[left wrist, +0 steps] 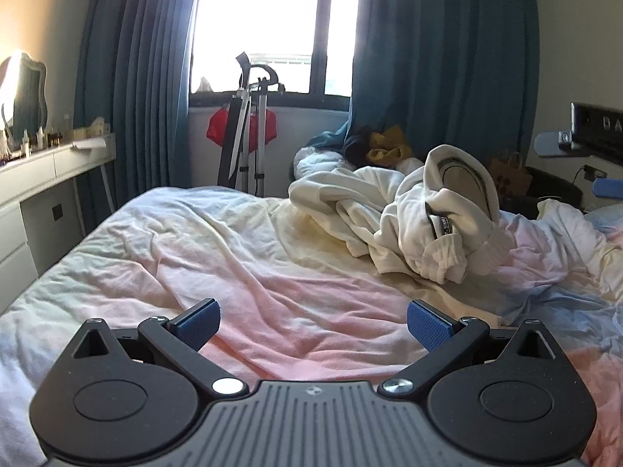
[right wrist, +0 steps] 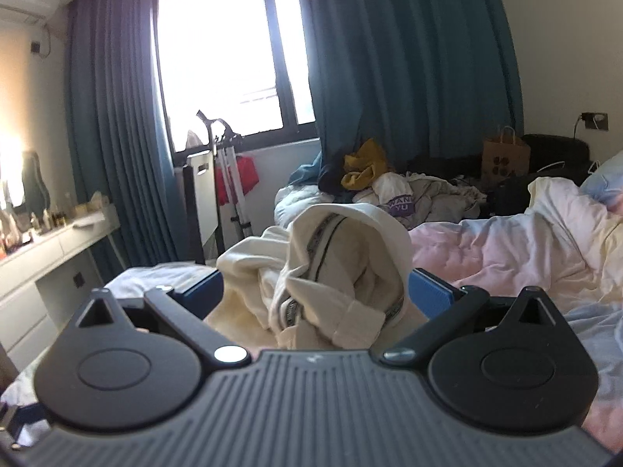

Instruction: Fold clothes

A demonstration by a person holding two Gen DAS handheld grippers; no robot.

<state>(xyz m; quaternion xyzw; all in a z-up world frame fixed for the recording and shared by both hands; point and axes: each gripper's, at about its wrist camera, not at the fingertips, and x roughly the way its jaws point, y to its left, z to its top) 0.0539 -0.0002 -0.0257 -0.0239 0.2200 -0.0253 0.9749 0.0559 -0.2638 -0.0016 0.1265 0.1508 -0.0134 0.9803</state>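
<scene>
A crumpled cream-white hooded garment [left wrist: 424, 210] with dark printed trim lies bunched on the bed [left wrist: 241, 257], to the right of the middle. My left gripper [left wrist: 313, 327] is open and empty, low over the pink part of the bedcover, well short of the garment. In the right wrist view the same garment [right wrist: 335, 272] fills the space between the blue pads of my right gripper [right wrist: 315, 292]. The jaws stand wide apart on either side of the fabric and do not pinch it.
A pile of other clothes [right wrist: 393, 190] lies at the far end of the bed under the blue curtains [right wrist: 409, 78]. A folded rack with a red cloth [left wrist: 249, 132] stands by the window. A white dresser [left wrist: 43, 194] is at left. A paper bag [right wrist: 504, 155] is at back right.
</scene>
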